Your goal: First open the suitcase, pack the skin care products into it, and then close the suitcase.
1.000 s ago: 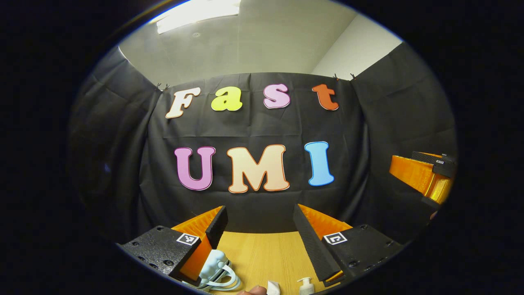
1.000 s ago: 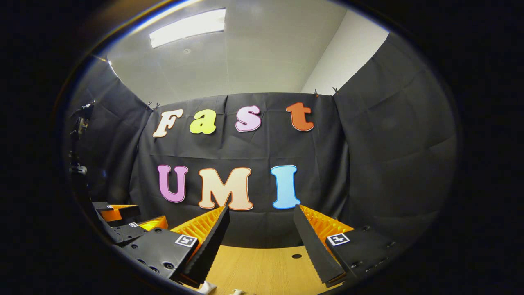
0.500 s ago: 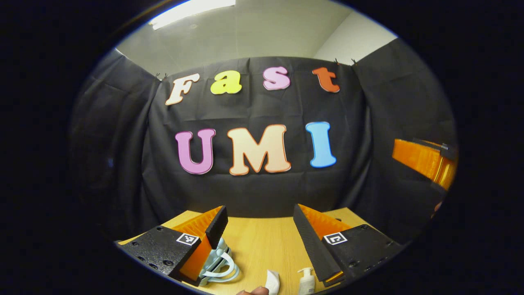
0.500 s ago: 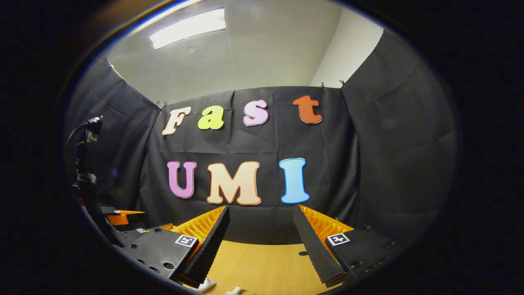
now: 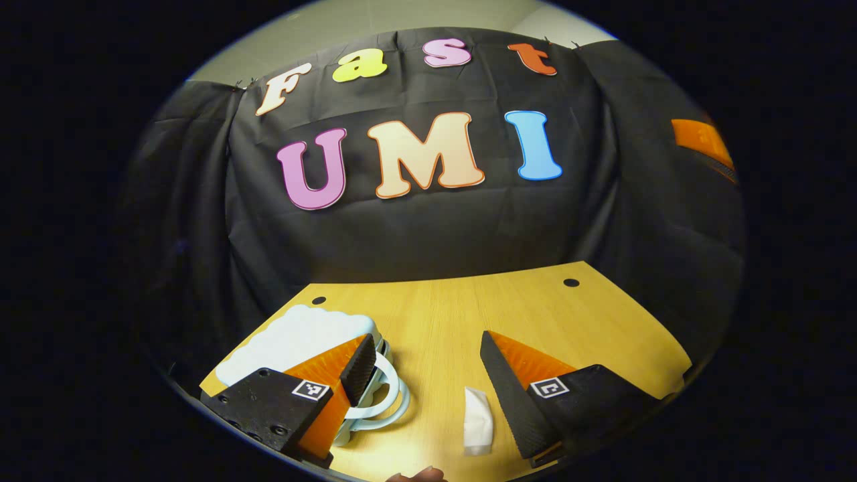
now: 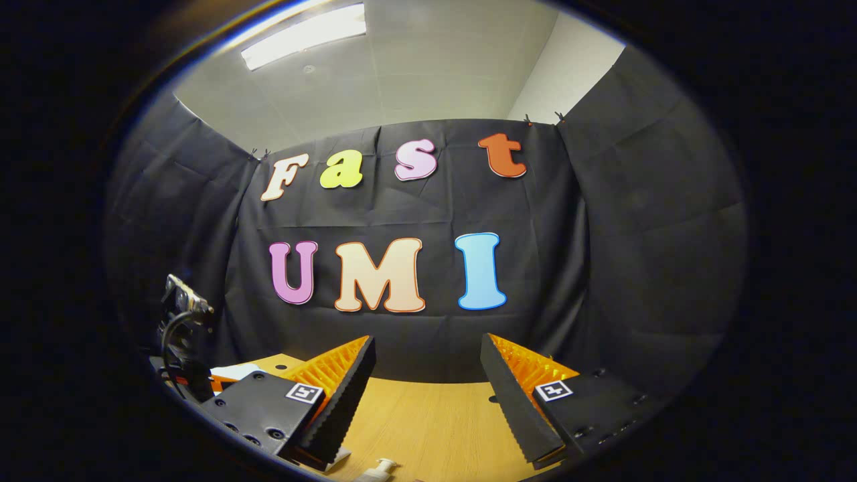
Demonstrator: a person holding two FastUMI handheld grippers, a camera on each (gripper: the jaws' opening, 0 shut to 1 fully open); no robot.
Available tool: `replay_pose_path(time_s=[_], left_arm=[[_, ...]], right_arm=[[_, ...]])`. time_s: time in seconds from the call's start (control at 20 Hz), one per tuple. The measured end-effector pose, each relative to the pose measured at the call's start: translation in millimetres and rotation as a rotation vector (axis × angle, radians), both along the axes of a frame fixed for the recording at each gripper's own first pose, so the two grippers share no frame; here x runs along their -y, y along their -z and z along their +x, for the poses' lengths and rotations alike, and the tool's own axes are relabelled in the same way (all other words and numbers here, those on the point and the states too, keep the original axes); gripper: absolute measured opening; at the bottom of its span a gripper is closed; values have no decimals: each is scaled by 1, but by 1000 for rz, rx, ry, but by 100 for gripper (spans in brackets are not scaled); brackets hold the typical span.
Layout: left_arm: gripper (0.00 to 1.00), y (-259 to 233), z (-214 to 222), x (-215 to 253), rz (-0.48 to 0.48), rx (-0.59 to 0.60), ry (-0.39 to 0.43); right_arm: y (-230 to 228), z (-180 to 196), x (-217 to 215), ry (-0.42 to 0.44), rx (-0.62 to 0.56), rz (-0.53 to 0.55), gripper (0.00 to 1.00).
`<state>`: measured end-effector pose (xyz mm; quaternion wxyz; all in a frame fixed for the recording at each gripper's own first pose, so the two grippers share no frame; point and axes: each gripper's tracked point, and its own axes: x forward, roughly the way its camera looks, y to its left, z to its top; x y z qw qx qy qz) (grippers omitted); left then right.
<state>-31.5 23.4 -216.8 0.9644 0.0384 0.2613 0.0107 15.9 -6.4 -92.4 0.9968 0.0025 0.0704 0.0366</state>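
Your left gripper (image 5: 423,358) hangs released over the wooden table (image 5: 589,321), jaws wide apart and empty. The pale blue suitcase (image 5: 294,338) lies shut at the near left, its looped handle (image 5: 388,395) facing you; it looks like a light, stiff shell, so take it at the lid's edge beside the handle. A small white tube (image 5: 478,418), probably soft and light, lies just right of it. Your right gripper (image 6: 427,375) is likewise spread and empty; a pump bottle (image 6: 379,468) stands below it.
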Motion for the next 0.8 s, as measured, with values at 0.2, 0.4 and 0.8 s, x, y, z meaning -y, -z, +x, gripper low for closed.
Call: replay_pose_path(time_s=[0.2, 0.4, 0.8], left_arm=[[93, 59, -3, -18, 3, -160, 21], [93, 102, 0, -36, -4, -283, 20], [92, 168, -10, -44, 6, -501, 52]], right_arm=[[18, -5, -8, 43, -52, -26, 99], [26, -8, -3, 93, -77, -61, 99], [35, -10, 5, 165, -111, -90, 99]])
